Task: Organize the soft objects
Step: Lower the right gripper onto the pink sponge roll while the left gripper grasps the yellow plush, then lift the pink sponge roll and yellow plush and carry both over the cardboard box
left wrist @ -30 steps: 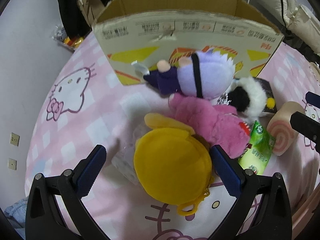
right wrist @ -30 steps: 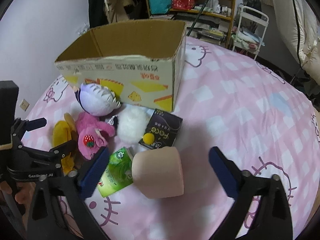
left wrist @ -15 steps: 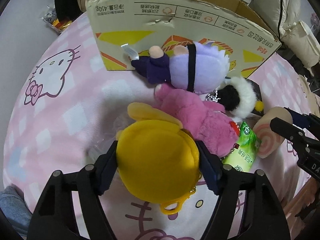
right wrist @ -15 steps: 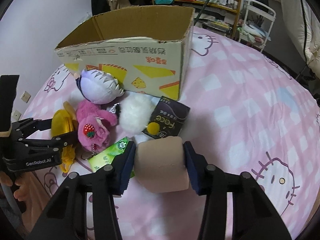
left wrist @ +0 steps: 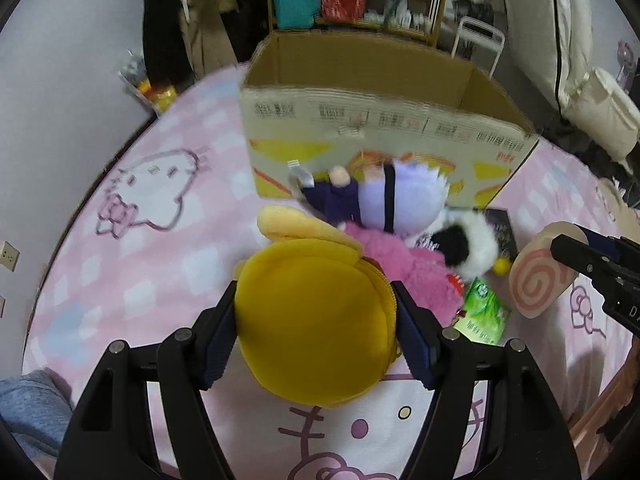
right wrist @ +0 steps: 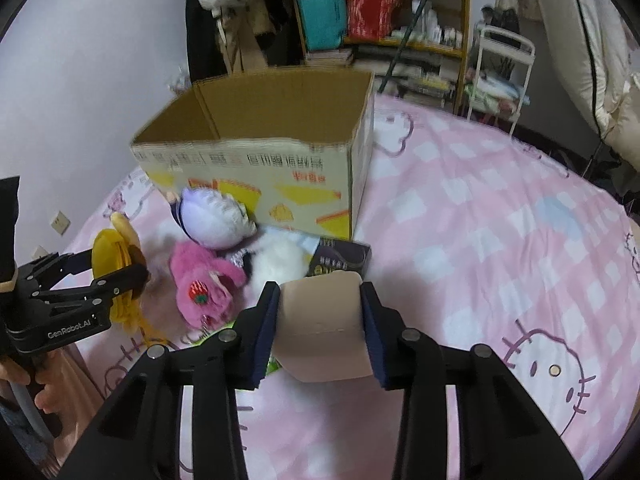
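Observation:
My left gripper (left wrist: 316,332) is shut on a round yellow plush (left wrist: 312,320) and holds it above the pink bed; it also shows in the right wrist view (right wrist: 116,256). My right gripper (right wrist: 320,328) is shut on a beige swirl-roll plush (right wrist: 322,328), whose pink spiral end shows in the left wrist view (left wrist: 536,280). An open cardboard box (left wrist: 380,120) stands behind, also in the right wrist view (right wrist: 256,160). A purple plush (left wrist: 392,200), a pink plush (left wrist: 404,268) and a black-and-white plush (left wrist: 468,244) lie in front of it.
A green packet (left wrist: 480,316) and a dark packet (right wrist: 340,260) lie among the plushes on the Hello Kitty sheet (right wrist: 500,240). Shelves (right wrist: 400,20) and a white rack (right wrist: 500,64) stand beyond the bed. A wall is on the left.
Both grippers closed on their plushes, then lifted them off the bed. The box's open top has come into view.

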Available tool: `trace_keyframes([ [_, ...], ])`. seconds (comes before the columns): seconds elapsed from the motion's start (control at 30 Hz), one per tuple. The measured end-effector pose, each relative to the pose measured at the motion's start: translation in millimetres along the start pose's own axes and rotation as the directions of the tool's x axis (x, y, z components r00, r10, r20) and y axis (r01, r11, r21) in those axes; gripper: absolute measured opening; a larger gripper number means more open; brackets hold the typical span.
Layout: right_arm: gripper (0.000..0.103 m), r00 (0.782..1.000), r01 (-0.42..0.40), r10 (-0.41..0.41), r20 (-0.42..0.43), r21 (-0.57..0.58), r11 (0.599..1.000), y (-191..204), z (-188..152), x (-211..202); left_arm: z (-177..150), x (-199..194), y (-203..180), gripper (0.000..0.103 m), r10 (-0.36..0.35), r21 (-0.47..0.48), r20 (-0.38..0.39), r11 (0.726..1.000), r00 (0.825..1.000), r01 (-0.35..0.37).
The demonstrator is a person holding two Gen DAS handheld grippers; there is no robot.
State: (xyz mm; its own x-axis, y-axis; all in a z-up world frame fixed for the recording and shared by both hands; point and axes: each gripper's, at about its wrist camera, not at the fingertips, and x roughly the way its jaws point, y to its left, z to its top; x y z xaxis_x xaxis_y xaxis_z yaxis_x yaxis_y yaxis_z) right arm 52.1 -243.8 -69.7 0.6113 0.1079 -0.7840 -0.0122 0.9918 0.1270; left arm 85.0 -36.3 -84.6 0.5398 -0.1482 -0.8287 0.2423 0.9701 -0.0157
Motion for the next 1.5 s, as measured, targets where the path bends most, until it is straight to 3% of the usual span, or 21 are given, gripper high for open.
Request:
trace_keyframes([
  [0.2, 0.042, 0.991, -0.007, 0.009, 0.134, -0.015, 1.000, 4, 2, -27, -1, -36, 3, 0.070, 0.025, 0.015, 0.155, 0.999, 0.988, -0.028],
  [0.37, 0.041, 0.973, 0.002, 0.004, 0.230, -0.025, 1.000, 7, 4, -49, -1, -64, 0, 0.070, 0.040, 0.046, 0.276, 0.997, 0.960, -0.055],
  [0.47, 0.041, 0.955, 0.006, 0.000, 0.296, -0.018, 1.000, 9, 5, -67, 0, -83, -5, 0.070, 0.078, 0.071, 0.366, 0.991, 0.927, -0.112],
  [0.5, 0.041, 0.947, 0.007, -0.002, 0.320, -0.015, 1.000, 10, 6, -73, -1, -92, -6, 0.070, 0.092, 0.064, 0.408, 0.990, 0.908, -0.129],
  [0.63, 0.041, 0.919, 0.002, 0.004, 0.393, -0.016, 1.000, 13, 13, -94, -1, -120, -6, 0.070, 0.099, 0.047, 0.511, 0.989, 0.854, -0.143],
  [1.17, 0.041, 0.838, 0.005, 0.041, 0.544, -0.082, 0.997, 34, 74, -129, 53, -172, -1, 0.071, 0.134, 0.017, 0.671, 0.981, 0.729, -0.196],
  [1.3, 0.041, 0.820, 0.013, 0.037, 0.571, -0.083, 0.996, 32, 91, -130, 70, -170, 2, 0.071, 0.138, 0.008, 0.687, 0.980, 0.713, -0.197],
  [1.5, 0.041, 0.773, 0.048, 0.018, 0.634, -0.087, 0.995, 34, 105, -130, 91, -164, 5, 0.071, 0.131, -0.001, 0.714, 0.983, 0.688, -0.185],
])
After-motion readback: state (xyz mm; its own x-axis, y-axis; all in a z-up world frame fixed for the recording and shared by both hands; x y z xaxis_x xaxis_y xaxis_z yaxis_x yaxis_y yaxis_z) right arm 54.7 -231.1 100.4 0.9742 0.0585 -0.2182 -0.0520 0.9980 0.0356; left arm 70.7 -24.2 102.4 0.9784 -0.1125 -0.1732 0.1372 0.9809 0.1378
